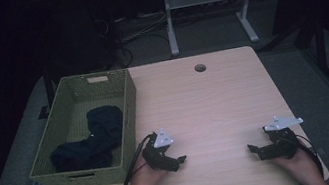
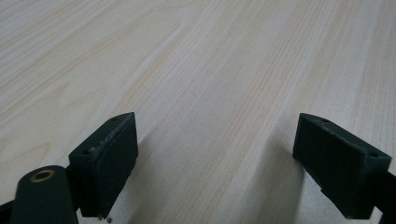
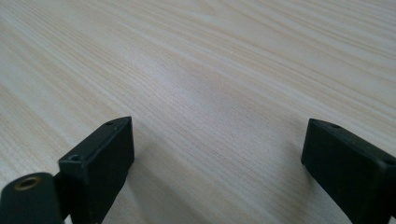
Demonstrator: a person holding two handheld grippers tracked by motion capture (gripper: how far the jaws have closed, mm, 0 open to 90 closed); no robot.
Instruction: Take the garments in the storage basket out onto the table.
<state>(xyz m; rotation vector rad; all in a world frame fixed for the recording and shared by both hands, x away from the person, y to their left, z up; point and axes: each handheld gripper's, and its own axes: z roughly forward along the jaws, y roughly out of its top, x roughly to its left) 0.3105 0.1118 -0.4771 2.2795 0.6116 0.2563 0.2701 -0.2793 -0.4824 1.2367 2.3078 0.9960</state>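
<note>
A green woven basket stands at the table's left edge with a dark, crumpled cloth lying inside it. My left gripper rests low over the wooden table just right of the basket's near corner, open, its jaws pointing right with nothing between them. My right gripper sits near the table's front right, open too, jaws pointing left toward the other gripper. In the left gripper view the left gripper has bare wood between wide-apart pads. The right gripper shows the same over bare wood.
A round cable hole sits near the table's far edge. Beyond the table stand the white legs of another desk and cables on the dark floor. Each gripper's cable trails off the front edge.
</note>
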